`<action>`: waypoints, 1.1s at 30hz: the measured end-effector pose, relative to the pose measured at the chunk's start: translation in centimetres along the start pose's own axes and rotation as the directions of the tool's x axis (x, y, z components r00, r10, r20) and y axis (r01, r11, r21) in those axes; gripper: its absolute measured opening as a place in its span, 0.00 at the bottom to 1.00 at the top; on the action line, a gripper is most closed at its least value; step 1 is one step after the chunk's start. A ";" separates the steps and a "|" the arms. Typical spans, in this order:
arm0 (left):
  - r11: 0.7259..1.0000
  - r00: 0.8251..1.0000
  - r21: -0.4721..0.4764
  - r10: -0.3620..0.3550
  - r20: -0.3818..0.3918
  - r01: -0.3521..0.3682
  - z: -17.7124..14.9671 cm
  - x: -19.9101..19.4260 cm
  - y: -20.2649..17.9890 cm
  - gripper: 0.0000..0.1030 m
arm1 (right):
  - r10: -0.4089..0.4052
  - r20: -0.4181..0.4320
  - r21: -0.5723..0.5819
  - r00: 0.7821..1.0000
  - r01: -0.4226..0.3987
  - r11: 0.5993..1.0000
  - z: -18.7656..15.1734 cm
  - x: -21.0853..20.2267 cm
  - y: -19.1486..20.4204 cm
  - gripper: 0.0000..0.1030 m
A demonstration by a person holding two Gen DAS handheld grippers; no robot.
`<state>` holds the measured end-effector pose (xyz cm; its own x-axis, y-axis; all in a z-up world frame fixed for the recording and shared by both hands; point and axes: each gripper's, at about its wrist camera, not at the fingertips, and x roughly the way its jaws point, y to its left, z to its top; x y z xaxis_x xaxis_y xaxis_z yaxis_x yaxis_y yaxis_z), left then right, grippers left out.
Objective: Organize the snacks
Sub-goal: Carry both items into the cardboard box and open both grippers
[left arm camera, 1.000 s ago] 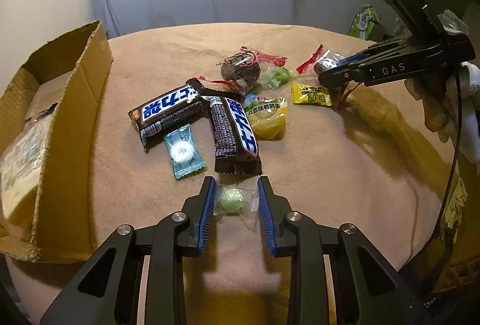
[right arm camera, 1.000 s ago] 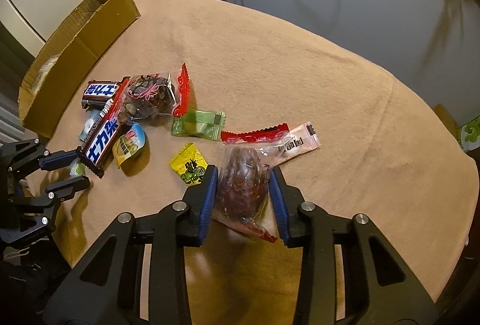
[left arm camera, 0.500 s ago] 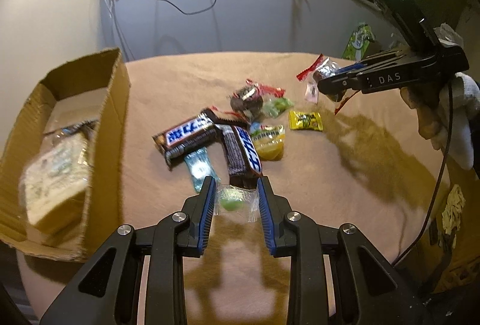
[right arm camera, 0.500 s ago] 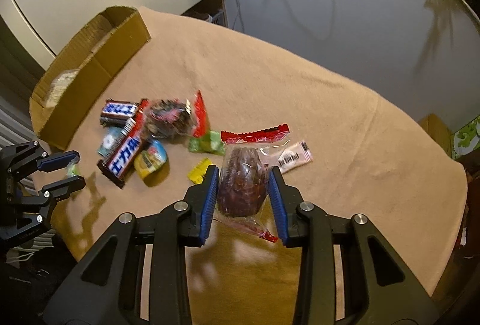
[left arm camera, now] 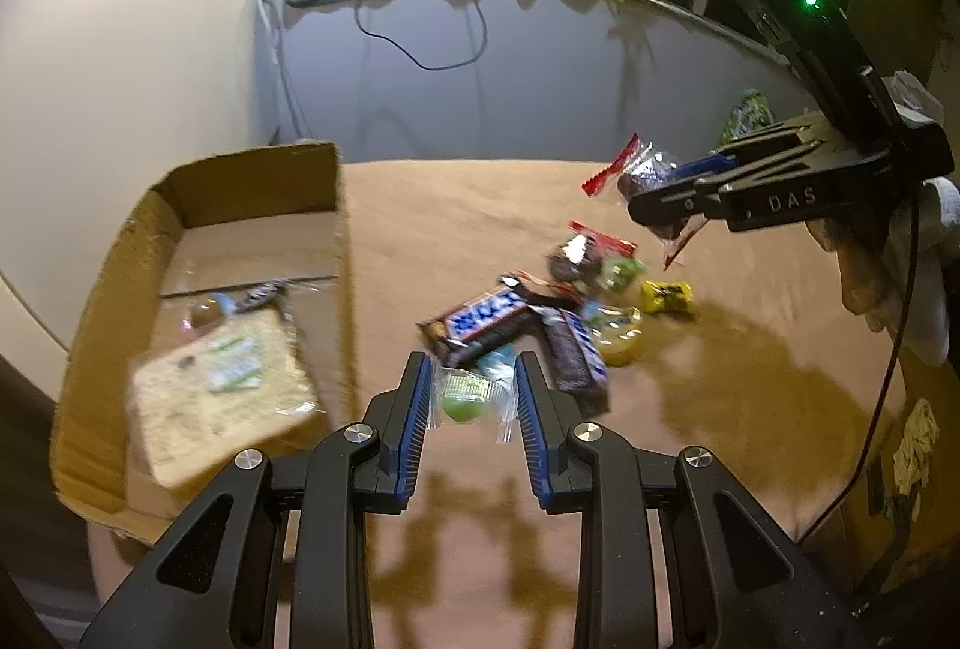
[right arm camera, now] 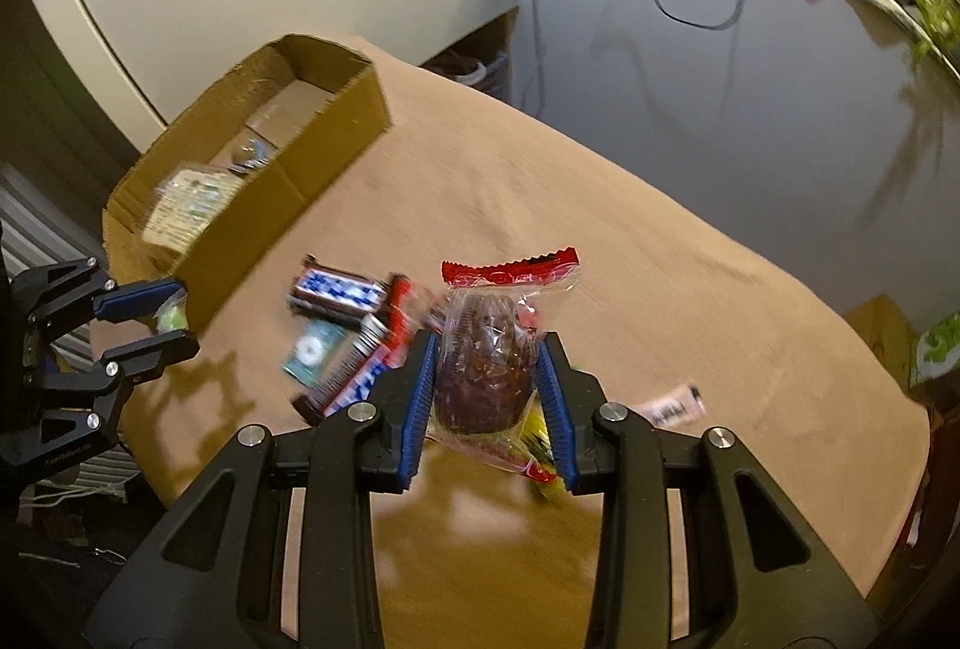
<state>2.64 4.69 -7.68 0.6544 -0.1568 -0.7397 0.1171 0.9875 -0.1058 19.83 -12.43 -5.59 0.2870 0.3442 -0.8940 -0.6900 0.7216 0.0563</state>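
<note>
My left gripper is shut on a small green candy in a clear wrapper and holds it in the air just right of the cardboard box. My right gripper is shut on a dark brown snack in a clear bag with a red top, held above the table. The right gripper also shows at the right of the left wrist view. The left gripper shows at the left of the right wrist view. Two Snickers bars, a blue round candy and other small sweets lie mid-table.
The cardboard box stands at the table's left edge and holds a flat pale packet and a small sweet. A yellow sachet and a yellow jelly cup lie right of the bars. A wall and cable run behind the round brown-covered table.
Both grippers have risen from the table with their snacks. The left gripper has lifted the green candy and moved left toward the box, whose inside has come into view.
</note>
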 end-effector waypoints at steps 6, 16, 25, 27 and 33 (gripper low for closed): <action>0.999 0.999 -0.029 0.027 0.018 -0.026 0.6 -0.4 2.7 0.26 | 0.028 0.008 -0.042 1.000 -0.028 0.999 2.9 0.9 2.8 0.34; 0.995 0.997 -0.077 0.069 0.026 -0.067 1.8 -0.4 7.3 0.26 | 0.085 0.013 -0.120 0.996 -0.083 0.989 8.5 3.8 7.9 0.34; 0.989 0.995 -0.120 0.093 0.019 -0.090 2.2 0.3 10.3 0.26 | 0.131 0.004 -0.170 0.991 -0.129 0.977 12.3 6.4 11.7 0.34; 0.987 0.995 -0.128 0.096 0.017 -0.093 2.2 0.4 10.7 0.26 | 0.142 -0.001 -0.183 0.990 -0.139 0.973 12.9 7.1 12.5 0.34; 0.985 0.994 -0.138 0.104 0.018 -0.101 2.1 0.7 11.4 0.26 | 0.158 -0.025 -0.206 0.987 -0.159 0.965 13.6 8.5 13.9 0.34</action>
<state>6.00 15.86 -7.98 0.6765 -0.0532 -0.7346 -0.0535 0.9912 -0.1210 21.72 8.67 -6.37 0.1577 0.4382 -0.8849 -0.8489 0.5179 0.1053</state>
